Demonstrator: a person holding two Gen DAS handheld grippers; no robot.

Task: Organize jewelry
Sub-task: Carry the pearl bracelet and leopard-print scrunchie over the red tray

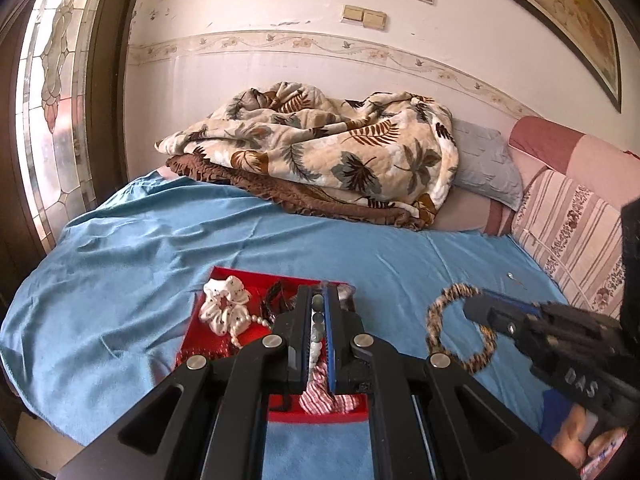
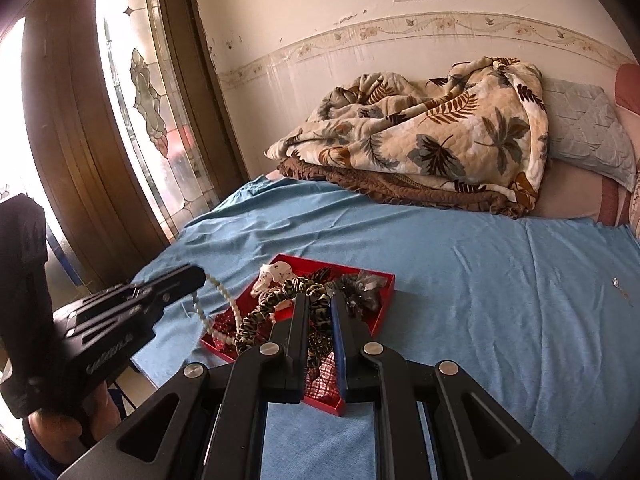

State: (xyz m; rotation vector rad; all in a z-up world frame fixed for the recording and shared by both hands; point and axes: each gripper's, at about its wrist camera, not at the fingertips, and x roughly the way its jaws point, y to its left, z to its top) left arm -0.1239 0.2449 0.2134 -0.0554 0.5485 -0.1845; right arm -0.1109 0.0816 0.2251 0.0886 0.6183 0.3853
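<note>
A red tray (image 1: 191, 346) (image 2: 385, 307) lies on the blue bedsheet. In it are a white scrunchie (image 1: 224, 304) (image 2: 272, 276), a red-striped scrunchie (image 1: 325, 400) (image 2: 325, 380) and a dark grey scrunchie (image 2: 365, 292). My left gripper (image 1: 319, 292) (image 2: 196, 276) hangs over the tray, shut on a pearl necklace (image 1: 248, 322) (image 2: 224, 298); the strand trails down into the tray. My right gripper (image 1: 474, 308) (image 2: 320, 300) is shut on a leopard-print scrunchie (image 1: 434, 320) (image 2: 280, 300). It holds the ring just right of the tray in the left wrist view.
A small silver piece (image 1: 511, 276) (image 2: 616, 282) lies on the sheet to the right. Folded leaf-print blankets (image 1: 320, 148) (image 2: 424, 136) and pillows (image 1: 568, 232) fill the far side of the bed. A glass-panelled door (image 2: 140, 92) stands left, past the bed's edge.
</note>
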